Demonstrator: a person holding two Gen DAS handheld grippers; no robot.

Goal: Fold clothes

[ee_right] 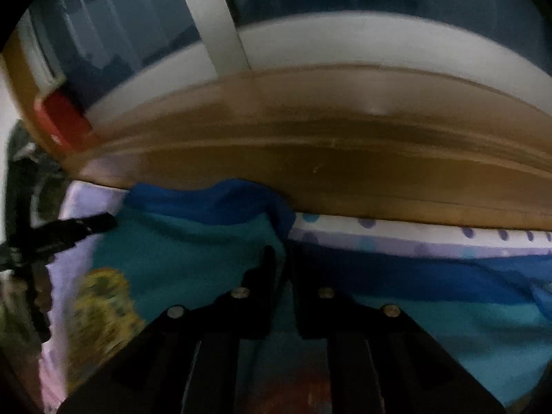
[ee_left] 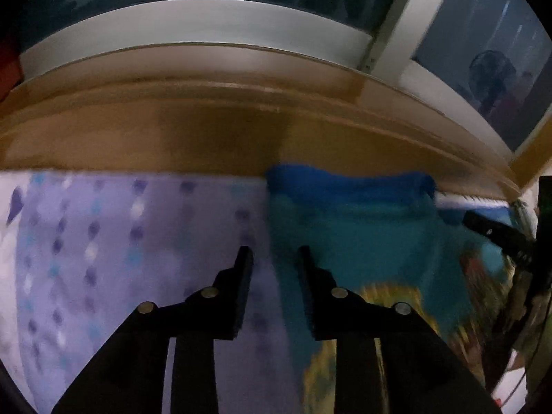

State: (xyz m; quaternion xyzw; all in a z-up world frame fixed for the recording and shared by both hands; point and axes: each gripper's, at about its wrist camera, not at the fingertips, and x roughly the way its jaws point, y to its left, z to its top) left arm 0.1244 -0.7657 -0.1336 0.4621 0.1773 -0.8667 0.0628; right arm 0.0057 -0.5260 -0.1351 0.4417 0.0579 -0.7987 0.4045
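Note:
A teal garment (ee_left: 362,234) with a dark blue band along its far edge and a yellow print lies on a purple dotted bedsheet (ee_left: 138,258). My left gripper (ee_left: 274,252) is open and low over the garment's left edge, which runs between its fingers; one finger is over the sheet, the other over the cloth. My right gripper (ee_right: 283,248) stands over the same garment (ee_right: 193,255) near a bunched blue fold, its jaws a narrow gap apart with teal cloth showing between them. Each gripper's black finger shows at the edge of the other's view, the right gripper (ee_left: 490,231) and the left gripper (ee_right: 86,227).
A brown wooden board (ee_left: 207,131) runs along the far side of the bed, close behind the garment. Above it is a dark window with a white frame (ee_right: 220,27). A red object (ee_right: 62,117) sits at the board's left end. The picture is blurred.

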